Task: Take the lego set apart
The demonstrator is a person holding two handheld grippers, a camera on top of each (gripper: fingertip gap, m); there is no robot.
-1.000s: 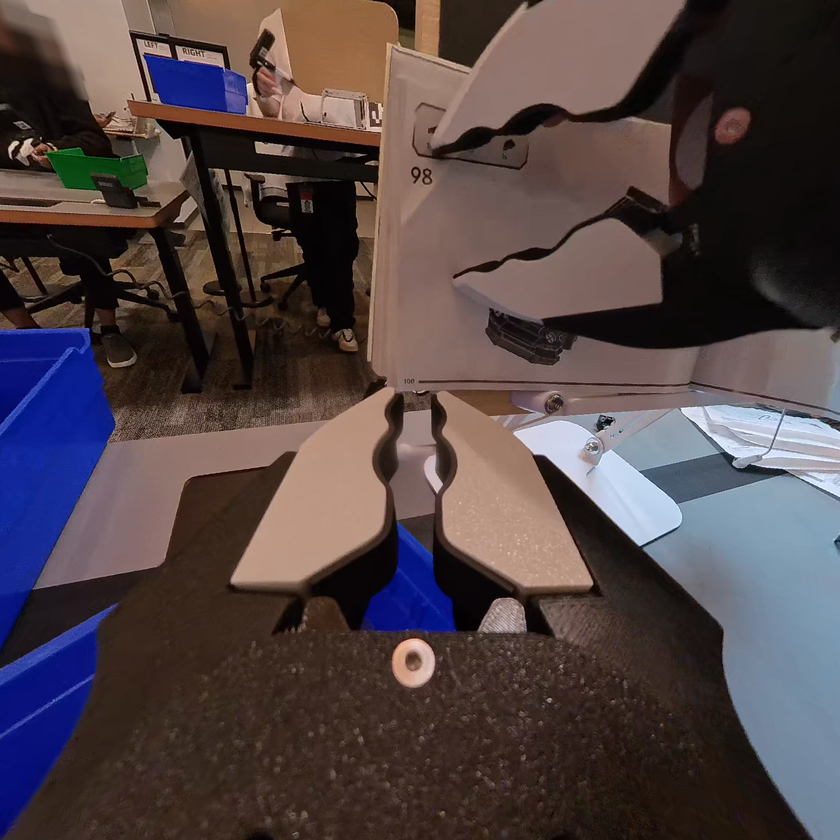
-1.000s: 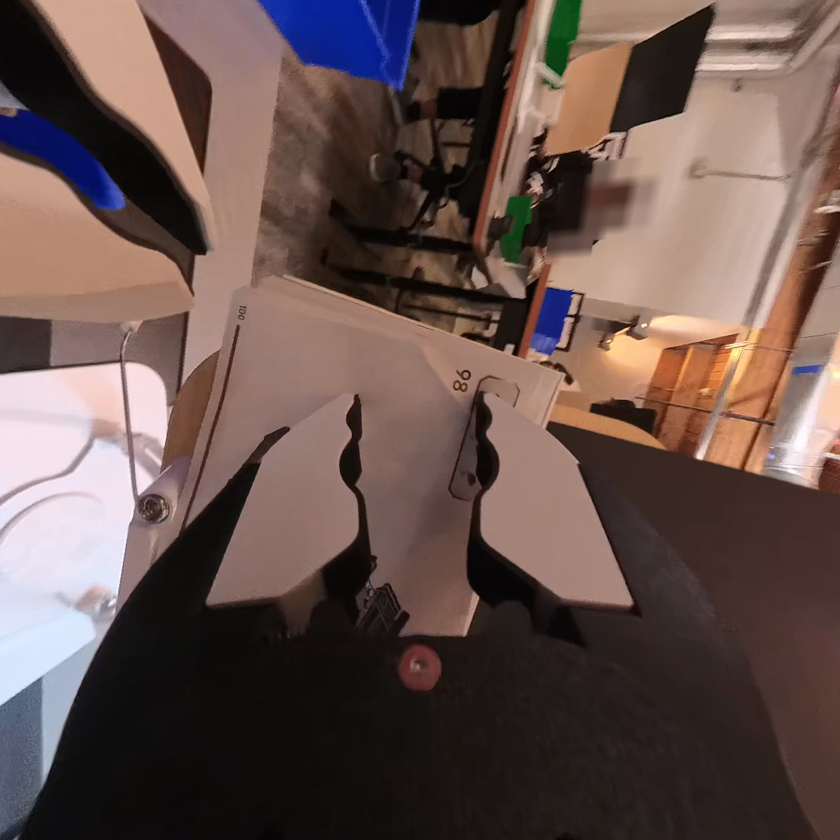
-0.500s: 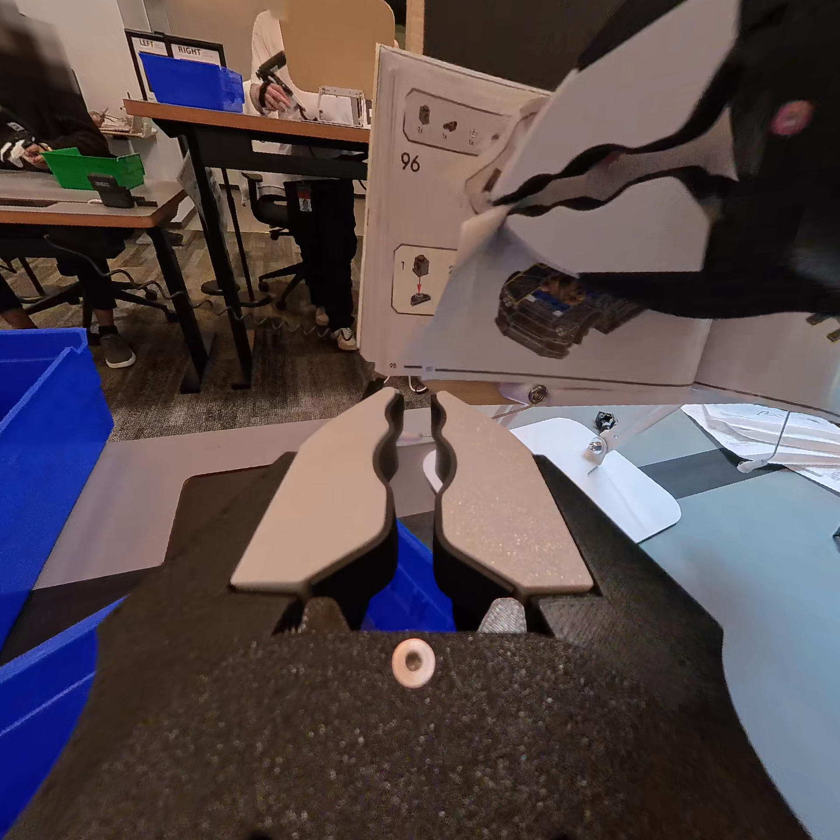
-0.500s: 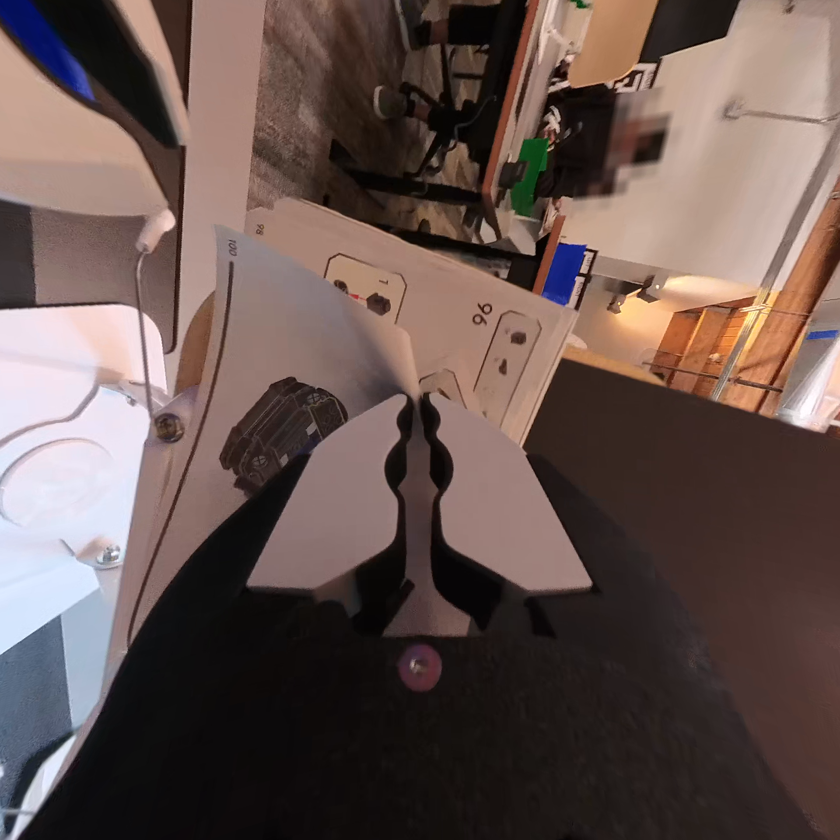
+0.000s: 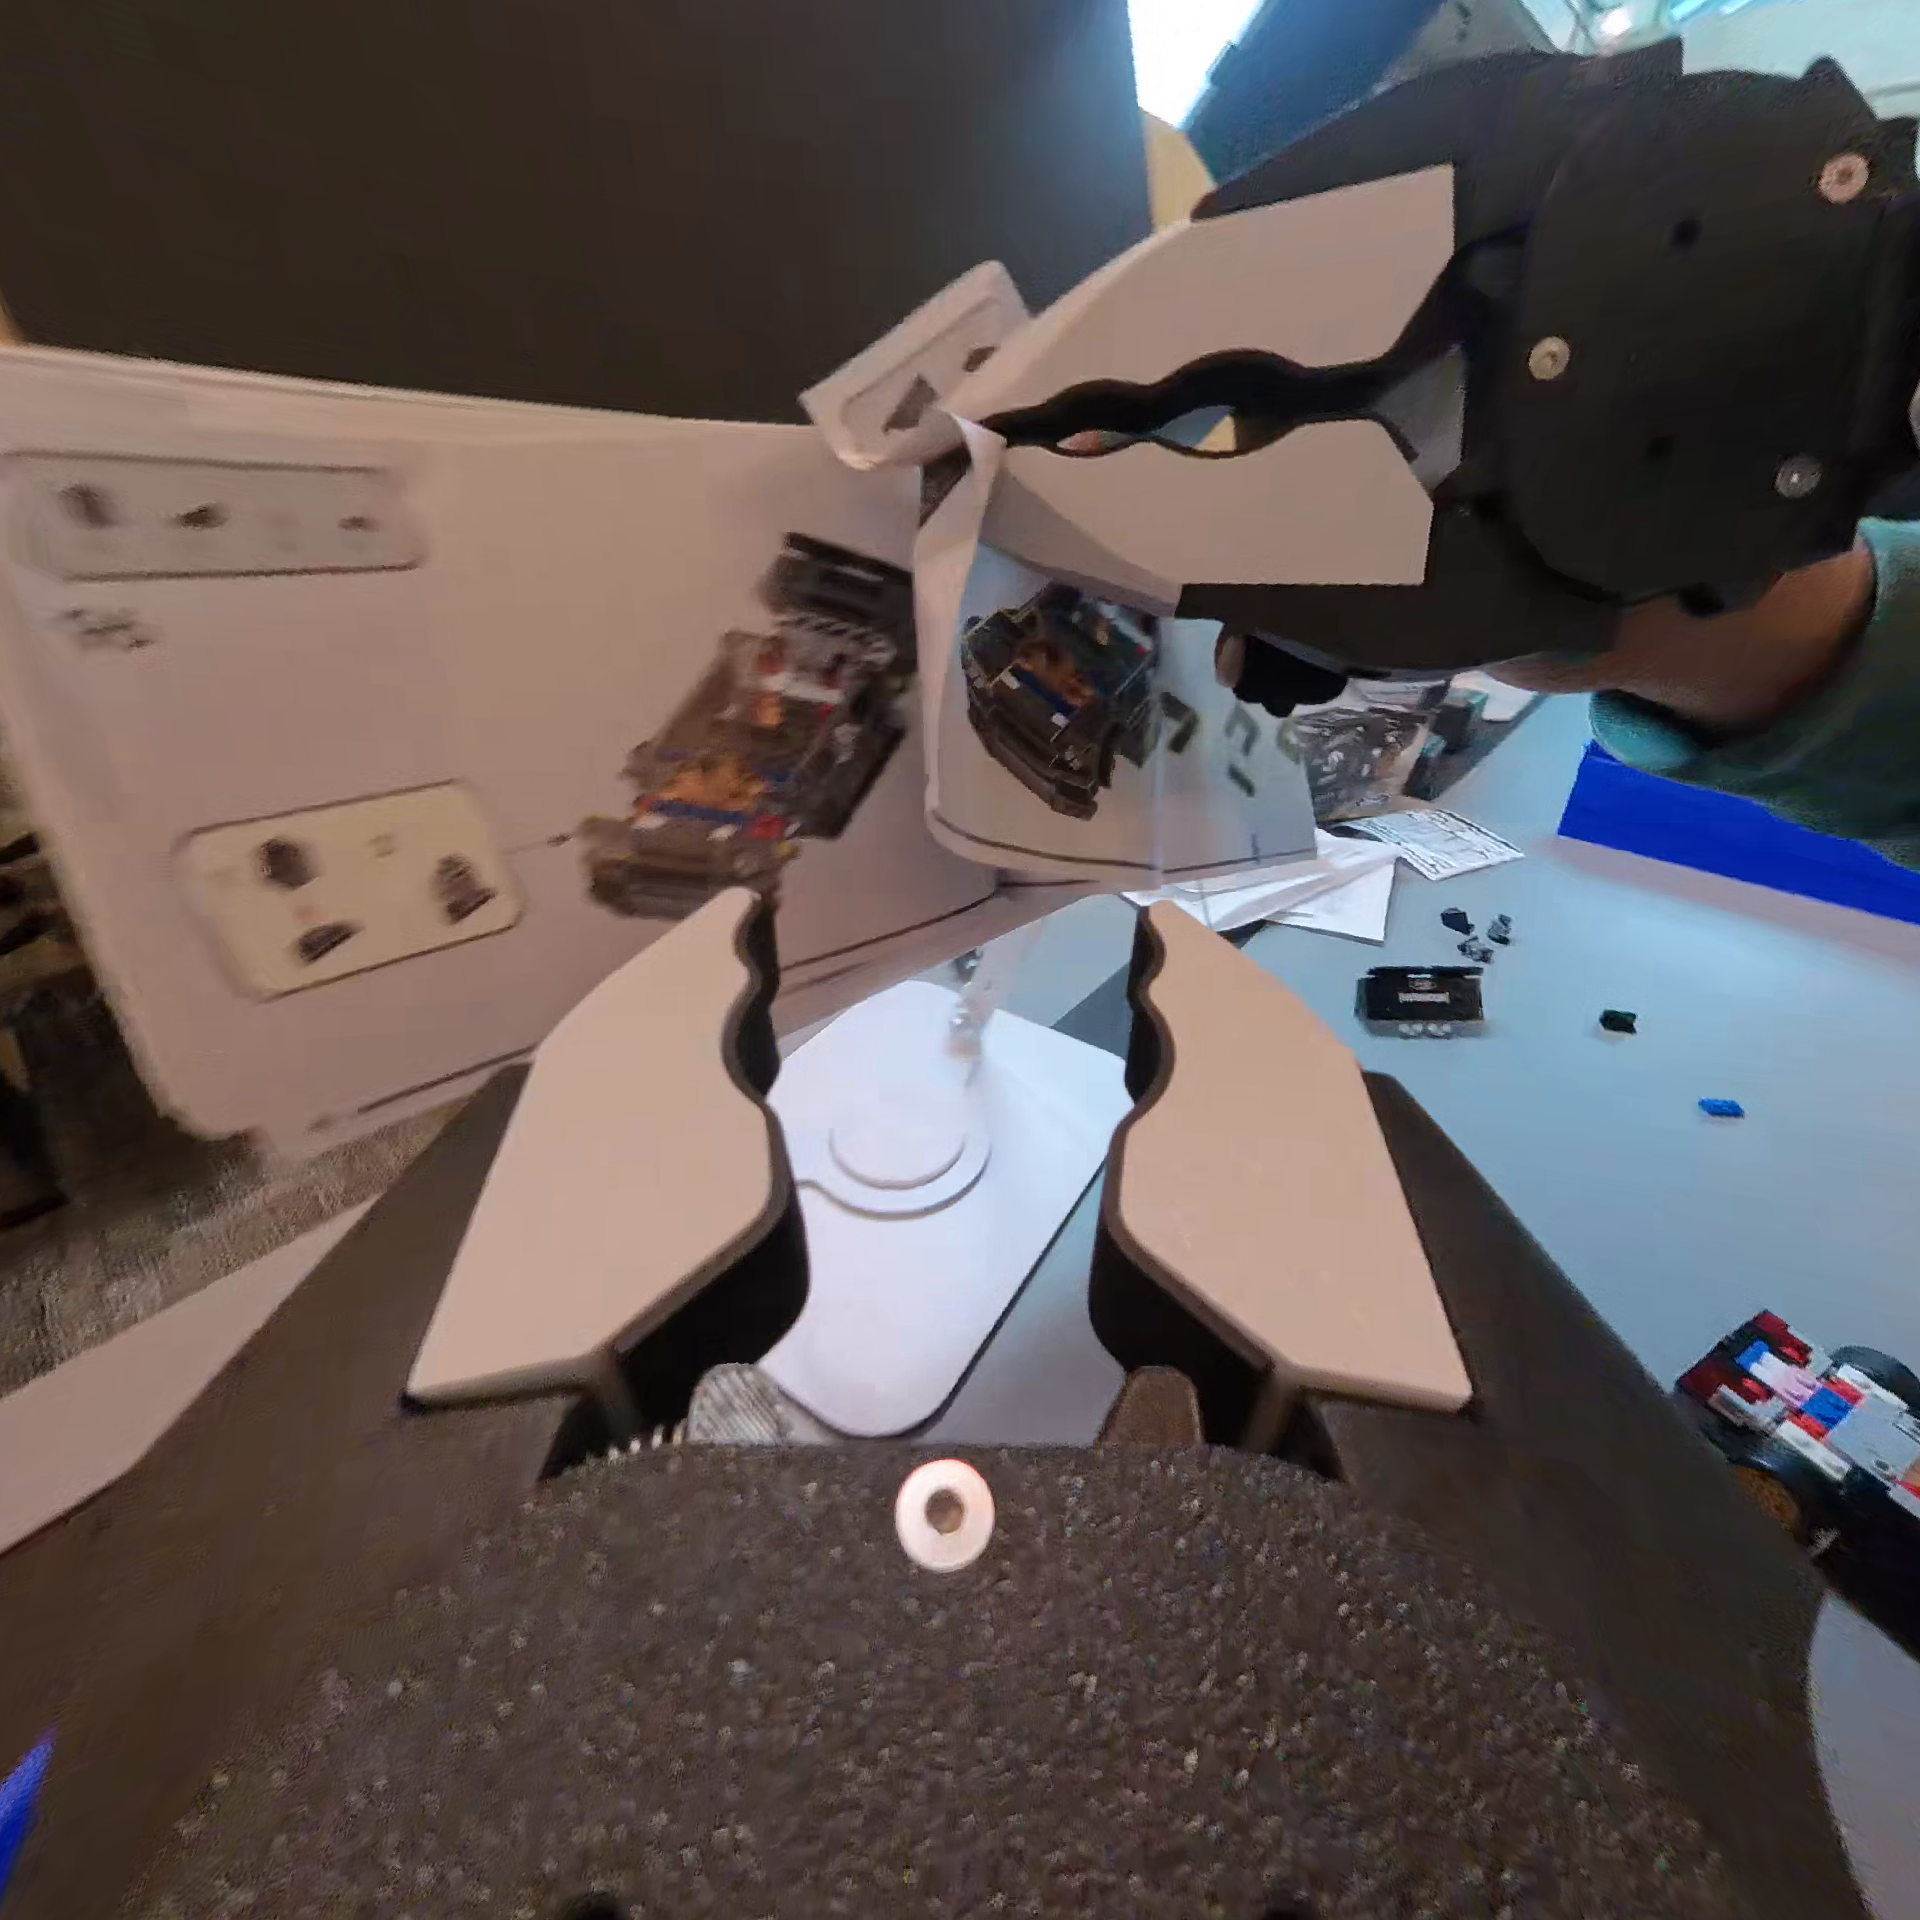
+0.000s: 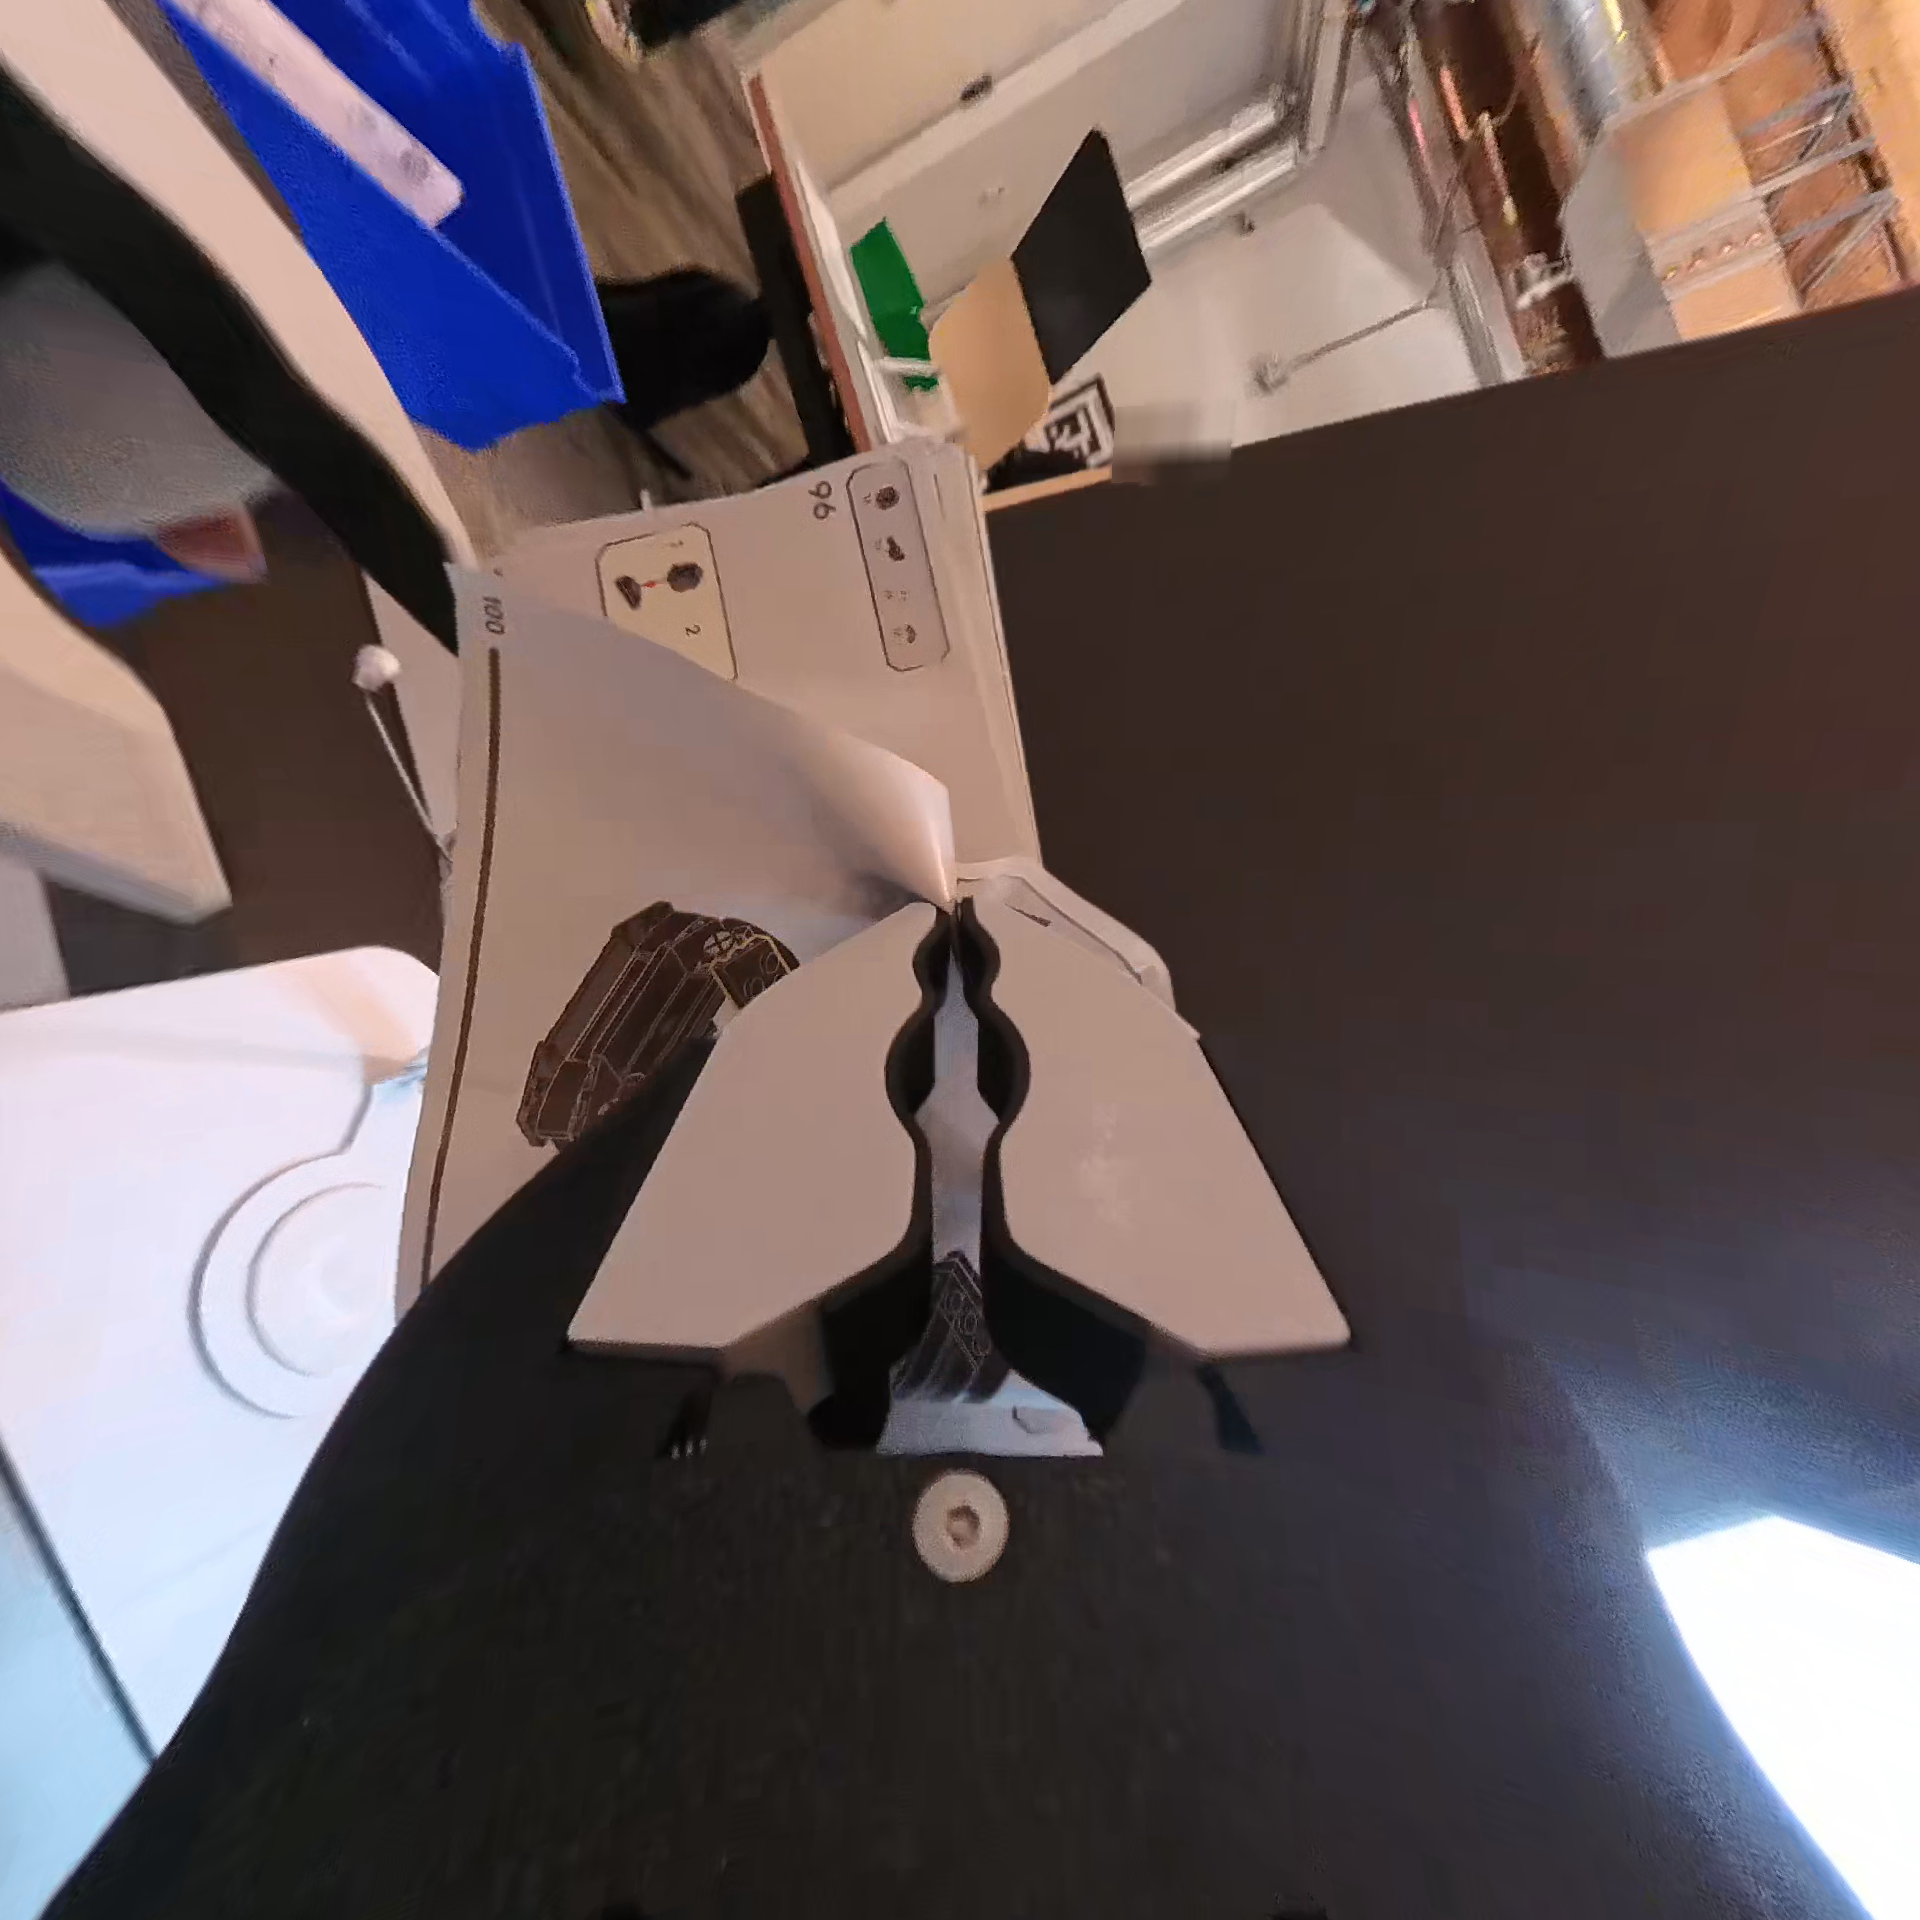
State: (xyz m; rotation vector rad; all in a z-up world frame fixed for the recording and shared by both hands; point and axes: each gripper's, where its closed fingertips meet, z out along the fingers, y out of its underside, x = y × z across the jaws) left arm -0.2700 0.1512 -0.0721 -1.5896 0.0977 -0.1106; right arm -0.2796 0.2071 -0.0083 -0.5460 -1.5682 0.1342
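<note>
The instruction booklet (image 5: 468, 675) stands open on a white stand (image 5: 904, 1247) in front of me. My right gripper (image 5: 987, 436) is shut on the top corner of one booklet page (image 5: 1049, 727) and holds it curled away from the rest. The right wrist view shows the same grip (image 6: 954, 920) on the page (image 6: 675, 790). My left gripper (image 5: 948, 925) is open and empty, low in front of the stand's base. The partly built lego car (image 5: 1813, 1403) sits on the table at the right, away from both grippers.
A black lego part (image 5: 1418, 1003), small dark pieces (image 5: 1475, 930) and a blue piece (image 5: 1720, 1108) lie on the grey table. Loose paper sheets (image 5: 1340, 883) lie behind the stand. A blue bin (image 5: 1745, 842) is at the far right, another (image 6: 416, 208) beyond the booklet. The tips of one gripper are about 9 cm away from the tips of the other. The right gripper is farther from the partly built lego car (image 5: 1813, 1403), some 40 cm, than the left, some 30 cm.
My right gripper closed on a booklet page and has pulled it over to the right. My left gripper has opened and swung right towards the stand and the table.
</note>
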